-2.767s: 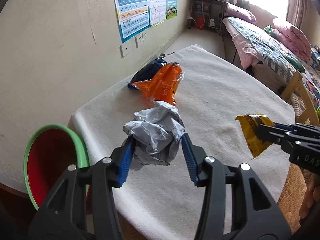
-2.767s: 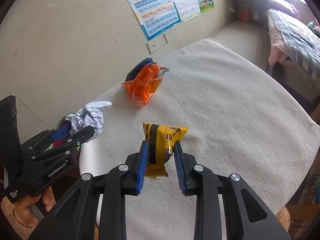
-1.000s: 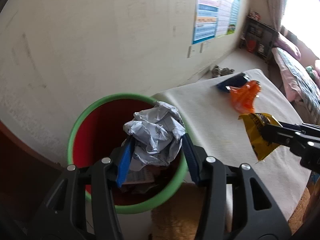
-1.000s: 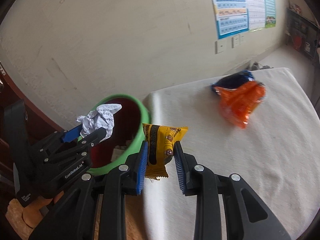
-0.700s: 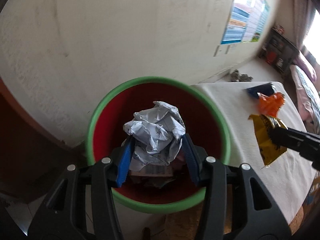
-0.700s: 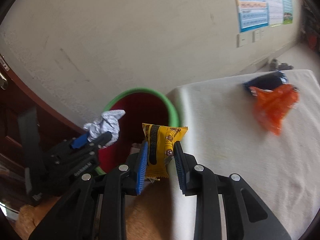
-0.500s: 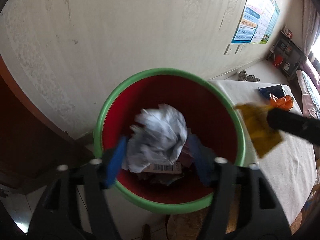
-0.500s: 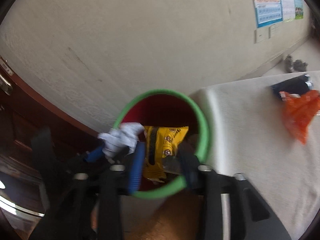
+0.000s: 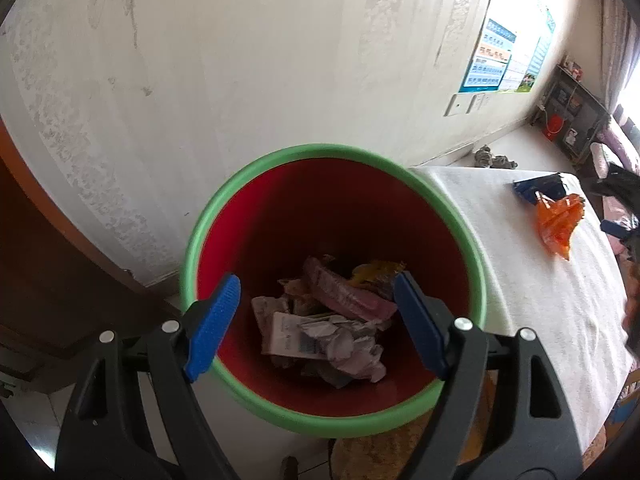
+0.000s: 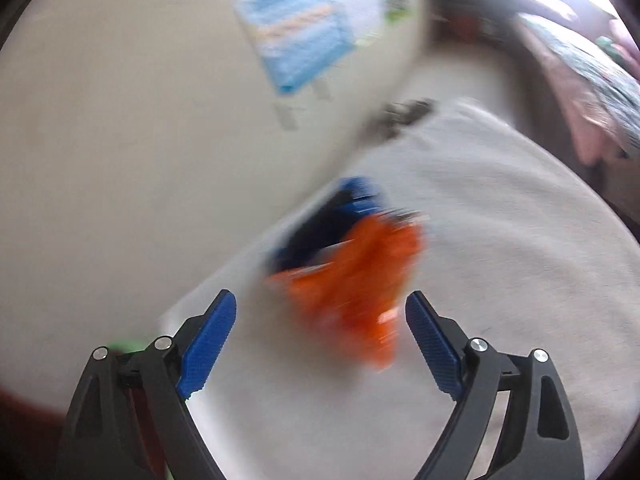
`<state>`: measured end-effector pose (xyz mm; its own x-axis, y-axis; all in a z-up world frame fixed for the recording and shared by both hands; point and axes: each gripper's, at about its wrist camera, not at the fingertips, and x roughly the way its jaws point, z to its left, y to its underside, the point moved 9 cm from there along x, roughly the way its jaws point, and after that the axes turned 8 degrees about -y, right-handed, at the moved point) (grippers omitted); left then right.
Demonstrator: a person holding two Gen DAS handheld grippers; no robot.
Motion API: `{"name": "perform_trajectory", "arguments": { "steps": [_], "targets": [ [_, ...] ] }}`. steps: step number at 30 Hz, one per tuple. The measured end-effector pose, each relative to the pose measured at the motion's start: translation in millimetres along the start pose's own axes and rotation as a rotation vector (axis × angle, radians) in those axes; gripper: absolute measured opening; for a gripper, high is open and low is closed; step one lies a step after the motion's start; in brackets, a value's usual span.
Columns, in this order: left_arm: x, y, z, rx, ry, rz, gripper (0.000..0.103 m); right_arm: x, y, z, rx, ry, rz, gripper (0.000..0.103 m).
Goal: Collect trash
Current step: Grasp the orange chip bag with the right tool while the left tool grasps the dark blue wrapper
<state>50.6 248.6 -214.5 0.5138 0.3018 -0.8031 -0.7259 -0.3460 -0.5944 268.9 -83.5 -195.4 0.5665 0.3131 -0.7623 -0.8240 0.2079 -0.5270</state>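
My left gripper (image 9: pixel 316 320) is open and empty, right above the red bin with a green rim (image 9: pixel 248 188). The crumpled paper (image 9: pixel 344 350) lies inside on other trash, and a bit of the yellow wrapper (image 9: pixel 376 270) shows at the back. My right gripper (image 10: pixel 320 344) is open and empty over the table, in a blurred view. An orange wrapper (image 10: pixel 360 276) lies just beyond its fingers, with a blue wrapper (image 10: pixel 340 208) behind it. Both also show in the left wrist view, the orange wrapper (image 9: pixel 558 228) and the blue wrapper (image 9: pixel 538 188).
The white cloth-covered table (image 9: pixel 540 300) stands right of the bin, against the wall (image 9: pixel 280 60). A dark wooden door or cabinet (image 9: pixel 48 280) is left of the bin. A bed (image 10: pixel 592 76) lies beyond the table's far side.
Both grippers opened over the bin and dropped the crumpled paper and the yellow wrapper in. My right gripper then swung back over the table toward the orange wrapper.
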Motion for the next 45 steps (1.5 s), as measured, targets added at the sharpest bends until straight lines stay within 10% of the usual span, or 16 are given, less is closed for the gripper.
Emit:
{"name": "perform_trajectory", "arguments": {
  "steps": [8, 11, 23, 35, 39, 45],
  "targets": [
    [-10.5, -6.5, -35.4, 0.077, 0.033, -0.014, 0.077, 56.9, 7.4, -32.3, 0.084, 0.025, 0.158, 0.088],
    [-14.2, -13.3, -56.8, 0.121, 0.054, -0.030, 0.077, 59.8, 13.9, -39.2, 0.127, -0.116, 0.181, 0.062],
    [18.8, -60.9, -268.7, 0.602, 0.258, -0.133, 0.077, -72.7, 124.7, -102.5, 0.064, -0.251, 0.224, 0.061],
    [95.3, -59.9, -366.4, 0.777, 0.111, 0.030, 0.077, -98.5, 157.2, -128.8, 0.060, -0.222, 0.202, 0.062],
    [102.3, -54.4, -363.9, 0.725, 0.111, 0.122, 0.030, -104.8, 155.9, -123.1, 0.028, -0.227, 0.173, 0.062],
    [65.4, -48.3, -352.2, 0.677, 0.191, 0.082, 0.024, -107.6, 155.6, -123.6, 0.043, -0.234, 0.150, 0.062]
  ]
}}
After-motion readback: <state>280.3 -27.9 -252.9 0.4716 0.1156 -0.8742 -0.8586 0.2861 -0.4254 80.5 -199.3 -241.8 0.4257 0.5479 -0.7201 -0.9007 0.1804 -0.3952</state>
